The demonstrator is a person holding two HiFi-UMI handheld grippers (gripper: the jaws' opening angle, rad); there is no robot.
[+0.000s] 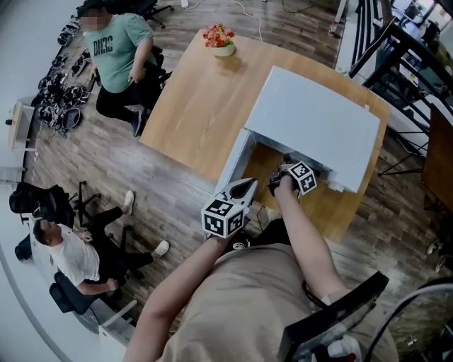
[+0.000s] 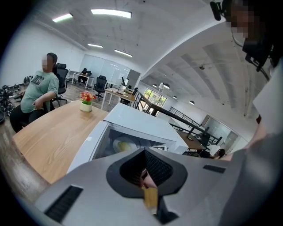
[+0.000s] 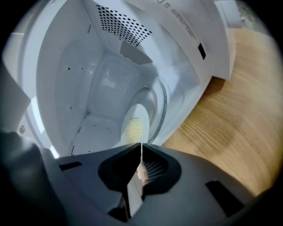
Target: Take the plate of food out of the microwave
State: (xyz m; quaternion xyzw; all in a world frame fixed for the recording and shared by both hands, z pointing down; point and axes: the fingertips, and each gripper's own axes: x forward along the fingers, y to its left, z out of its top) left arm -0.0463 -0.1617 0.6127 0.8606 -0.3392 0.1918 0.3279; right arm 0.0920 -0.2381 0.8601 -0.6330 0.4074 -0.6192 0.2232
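Plate [image 3: 135, 122] rim — nipped by right gripper [image 3: 141, 146] (fingers shut on it) — inside microwave [image 3: 79, 79].

This is an open-plan office. At the far end stand desks [image 2: 117, 92] and swivel chairs [image 2: 101, 83] under long ceiling strip lights [image 2: 111, 13]. On the left, a person [image 1: 120, 53] sits by a heap of gear [image 1: 60, 99] along the wall.

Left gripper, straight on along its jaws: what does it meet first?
Probably the plate of food inside the open microwave. The left gripper aims into the cavity mouth, but depth is unclear, so the front edge could come first.
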